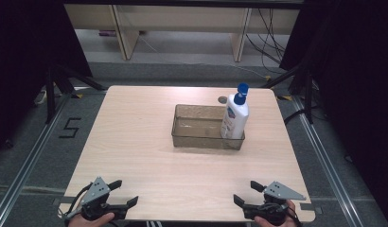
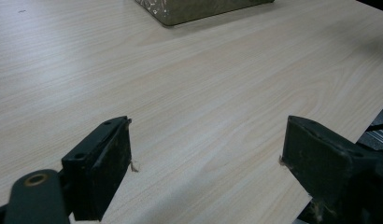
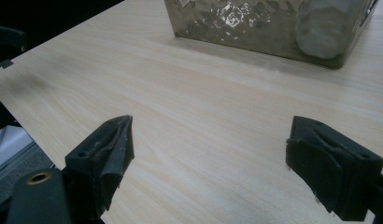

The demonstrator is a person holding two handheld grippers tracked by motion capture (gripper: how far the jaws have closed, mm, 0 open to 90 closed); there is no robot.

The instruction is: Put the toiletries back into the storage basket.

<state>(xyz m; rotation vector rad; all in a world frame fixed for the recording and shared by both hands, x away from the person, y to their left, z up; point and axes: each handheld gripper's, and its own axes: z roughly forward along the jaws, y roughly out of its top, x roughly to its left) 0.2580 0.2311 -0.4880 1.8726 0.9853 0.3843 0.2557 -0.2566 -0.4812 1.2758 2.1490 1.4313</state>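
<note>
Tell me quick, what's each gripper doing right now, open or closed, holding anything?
Left gripper: open, holding nothing, over the table.
Right gripper: open, holding nothing, facing the bin.

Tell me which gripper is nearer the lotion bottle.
Right. The right gripper sits at the near edge almost straight below the lotion bottle; the left gripper is at the near-left corner, farther off.

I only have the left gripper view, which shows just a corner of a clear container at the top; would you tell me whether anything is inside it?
Observer: Yes, a white plastic pump bottle with a blue cap stands upright at the right end of the translucent brownish rectangular plastic bin.
Operator: Thank you; is the other side ready too?
Observer: The right tongs are open and hold nothing, near the front right edge of the light wooden table.
</note>
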